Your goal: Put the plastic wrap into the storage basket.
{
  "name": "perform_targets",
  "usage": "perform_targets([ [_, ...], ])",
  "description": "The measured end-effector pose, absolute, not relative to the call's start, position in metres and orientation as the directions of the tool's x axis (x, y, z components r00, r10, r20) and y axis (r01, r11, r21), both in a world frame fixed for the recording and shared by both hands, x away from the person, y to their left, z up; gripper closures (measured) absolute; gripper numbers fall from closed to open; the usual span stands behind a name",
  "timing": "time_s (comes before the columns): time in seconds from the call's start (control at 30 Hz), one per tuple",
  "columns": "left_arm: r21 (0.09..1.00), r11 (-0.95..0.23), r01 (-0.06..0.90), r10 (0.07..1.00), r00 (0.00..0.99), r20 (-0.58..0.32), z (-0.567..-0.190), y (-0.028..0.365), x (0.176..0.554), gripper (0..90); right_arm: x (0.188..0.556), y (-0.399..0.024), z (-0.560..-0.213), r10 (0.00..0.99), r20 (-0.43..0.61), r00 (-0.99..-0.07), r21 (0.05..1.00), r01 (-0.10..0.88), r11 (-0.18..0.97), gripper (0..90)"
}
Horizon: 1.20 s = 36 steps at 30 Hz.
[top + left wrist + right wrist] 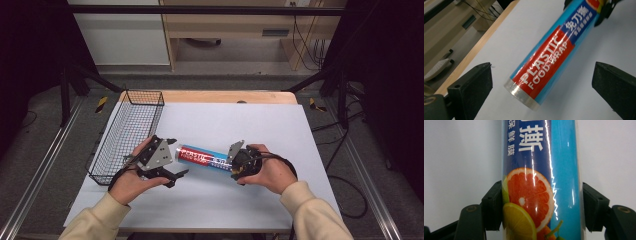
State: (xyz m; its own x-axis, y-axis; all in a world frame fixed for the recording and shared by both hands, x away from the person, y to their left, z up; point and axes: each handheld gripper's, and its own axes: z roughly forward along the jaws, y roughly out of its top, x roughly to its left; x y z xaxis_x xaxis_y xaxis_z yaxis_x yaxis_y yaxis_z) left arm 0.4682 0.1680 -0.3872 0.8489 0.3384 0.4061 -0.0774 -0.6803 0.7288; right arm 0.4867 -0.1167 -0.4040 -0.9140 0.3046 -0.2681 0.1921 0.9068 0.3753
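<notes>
- The roll of plastic food wrap (205,157) lay crosswise on the white table (260,125), just to the right of the wire basket (131,132) that stood at the table's left edge.
- The right gripper (235,161) was clenched on the end of the roll farthest from the basket; in the right gripper view its two black pads pressed against both sides of the tube (541,182), at the printed orange slice.
- The left gripper (176,175) stood released at the roll's basket-side end, jaws spread wide; in the left gripper view the clear-capped end of the roll (549,62) lay between the jaws, touching neither.
- The step in hand looked like the pick-up: one end was secured, the other not yet taken.
- The likely goal was the basket beside the roll.
- Next, the left jaws would probably need to close on the near end, or stand clear, so that the roll could be lifted level, carried over the basket's rim and lowered along its length.
</notes>
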Motion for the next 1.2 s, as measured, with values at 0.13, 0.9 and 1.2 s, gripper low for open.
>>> perform_targets([
  [0.13, 0.675, -0.728, -0.119, 0.276, 0.851, 0.448, -0.382, 0.154, 0.474, 3.6, 0.493, -0.122, -0.389, 0.293, -0.299, -0.908, 0.359, 0.178, 0.916, 31.9],
  [0.9, 0.607, -0.766, -0.212, 0.209, 0.811, 0.547, -0.355, 0.124, 0.489, 5.2, 0.499, -0.121, -0.348, 0.217, -0.355, -0.909, 0.296, 0.111, 0.949, 32.0],
  [1.2, 0.582, -0.781, -0.227, 0.188, 0.803, 0.565, -0.35, 0.117, 0.495, 6.1, 0.5, -0.118, -0.331, 0.207, -0.386, -0.899, 0.289, 0.096, 0.953, 32.0],
])
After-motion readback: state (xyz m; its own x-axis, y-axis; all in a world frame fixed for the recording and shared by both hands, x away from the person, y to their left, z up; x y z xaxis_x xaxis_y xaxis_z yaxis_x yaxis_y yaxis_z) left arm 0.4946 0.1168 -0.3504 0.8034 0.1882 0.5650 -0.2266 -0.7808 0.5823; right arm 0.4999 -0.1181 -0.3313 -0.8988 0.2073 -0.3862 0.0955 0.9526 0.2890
